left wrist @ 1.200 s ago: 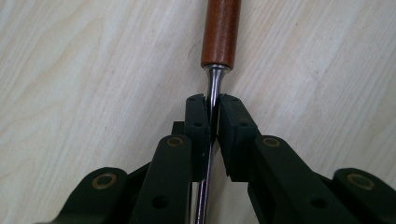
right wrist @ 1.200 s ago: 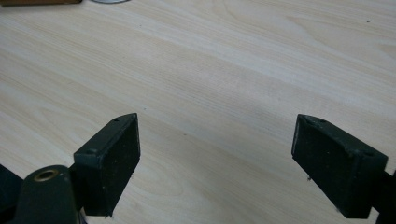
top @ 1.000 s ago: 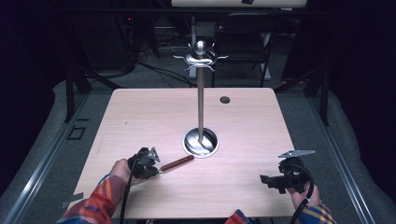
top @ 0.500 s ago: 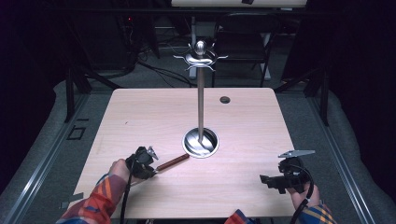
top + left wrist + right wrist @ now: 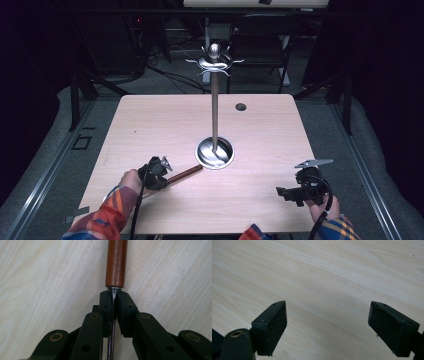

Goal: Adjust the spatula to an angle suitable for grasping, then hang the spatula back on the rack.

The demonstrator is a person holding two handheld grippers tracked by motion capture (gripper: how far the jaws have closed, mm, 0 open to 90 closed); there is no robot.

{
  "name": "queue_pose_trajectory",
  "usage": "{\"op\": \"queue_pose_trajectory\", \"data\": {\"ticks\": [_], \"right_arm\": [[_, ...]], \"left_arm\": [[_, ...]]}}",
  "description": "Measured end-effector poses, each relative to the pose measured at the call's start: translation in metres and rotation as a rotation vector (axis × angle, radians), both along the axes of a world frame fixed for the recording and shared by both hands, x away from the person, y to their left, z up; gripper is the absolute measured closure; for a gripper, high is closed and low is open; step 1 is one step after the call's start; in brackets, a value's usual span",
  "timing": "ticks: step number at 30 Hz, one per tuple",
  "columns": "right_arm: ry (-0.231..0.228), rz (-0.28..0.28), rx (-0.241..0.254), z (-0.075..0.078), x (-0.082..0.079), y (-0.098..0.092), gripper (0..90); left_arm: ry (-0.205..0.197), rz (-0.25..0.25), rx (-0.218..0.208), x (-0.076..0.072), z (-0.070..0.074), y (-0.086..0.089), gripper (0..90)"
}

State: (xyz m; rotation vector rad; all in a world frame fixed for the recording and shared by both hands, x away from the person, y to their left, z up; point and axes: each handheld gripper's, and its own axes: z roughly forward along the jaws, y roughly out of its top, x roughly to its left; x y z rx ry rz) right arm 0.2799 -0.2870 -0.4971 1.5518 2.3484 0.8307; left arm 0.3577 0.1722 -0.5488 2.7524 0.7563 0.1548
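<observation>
The utensil [image 5: 184, 173] is a slim tool with a reddish-brown wooden handle and a thin metal shank. It lies low on the pale wooden desk [image 5: 165, 120], near the steel stand [image 5: 215, 150] and on the person's side of it, toward the left. Its long axis runs on a slant across the desk: the handle end points up and to the right, toward the round dished base of the stand, stopping just short of the rim, and the metal end points back toward the person's left hand.

The left hand-held gripper [image 5: 161, 175] has its jaws drawn close together on the metal shank, right where it meets the handle. They have just been closing, with the shank between them. In the left gripper view the handle [image 5: 116, 263] runs straight away from the left hand-held gripper [image 5: 113, 302] in line with the jaws, and the shank passes back down between the two black pads, which press on it from both sides.

The right hand-held gripper [image 5: 287, 192] sits near the front right corner of the desk, well apart from the stand and from the utensil. Its jaws stand wide, and in the right gripper view the right hand-held gripper [image 5: 328, 323] has bare wood between its pads.

The stand's thin upright post rises from the dished base to a hooked crown with a rounded knob. Beyond the stand, near the far edge of the desk, is a small dark hole [image 5: 241, 106].
</observation>
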Motion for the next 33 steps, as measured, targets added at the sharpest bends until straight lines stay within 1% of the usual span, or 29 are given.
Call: {"op": "queue_pose_trajectory", "data": {"ticks": [2,6,9,11,12,13,16,20,25,26,27,28,30,32,33], "right_arm": [[0.003,-0.004,0.0,0.001,-0.001,-0.001,15.0],[-0.007,-0.009,0.002,0.001,-0.002,-0.002,14.9],[-0.006,-0.003,0.007,0.001,-0.002,-0.002,14.9],[-0.007,-0.003,0.0,0.001,-0.003,-0.003,14.9],[-0.008,-0.008,0.0,0.002,-0.003,-0.003,14.9],[-0.008,-0.007,0.007,0.001,-0.003,-0.003,15.0],[-0.011,-0.006,0.006,0.001,-0.003,-0.003,15.0],[-0.01,-0.012,0.008,0.002,-0.003,-0.003,14.9],[-0.013,-0.008,0.008,0.002,-0.003,-0.003,14.9],[-0.01,-0.006,0.009,0.002,-0.002,-0.002,14.9],[-0.01,-0.006,0.009,0.002,-0.002,-0.002,14.9],[-0.01,-0.007,0.006,0.002,-0.002,-0.001,14.9],[-0.011,-0.002,0.006,0.001,-0.002,-0.001,14.9],[-0.007,-0.005,0.007,0.002,-0.002,-0.002,14.9],[-0.008,-0.004,0.003,0.002,-0.002,-0.002,14.9]], "left_arm": [[-0.008,-0.003,0.008,-0.001,0.0,-0.001,83.6],[-0.012,-0.011,0.014,-0.003,0.0,0.0,83.8],[-0.02,-0.015,0.015,-0.003,0.001,0.0,83.9],[-0.02,-0.017,0.013,-0.003,0.001,0.001,84.0],[-0.023,-0.014,0.002,-0.003,0.003,0.002,84.0],[-0.025,-0.012,-0.003,-0.004,0.003,0.003,84.1],[-0.038,-0.004,-0.016,-0.004,0.007,0.006,84.1],[-0.046,0.011,-0.05,-0.004,0.01,0.012,84.1],[-0.061,0.014,-0.067,-0.006,0.013,0.014,84.1],[-0.081,0.031,-0.099,-0.008,0.016,0.017,84.1],[-0.081,0.031,-0.099,-0.008,0.016,0.017,84.2],[-0.105,0.04,-0.132,-0.009,0.022,0.02,84.2],[-0.124,0.054,-0.175,-0.01,0.028,0.024,84.2],[-0.136,0.062,-0.192,-0.012,0.033,0.026,84.3],[-0.152,0.067,-0.203,-0.014,0.035,0.027,84.4]]}}
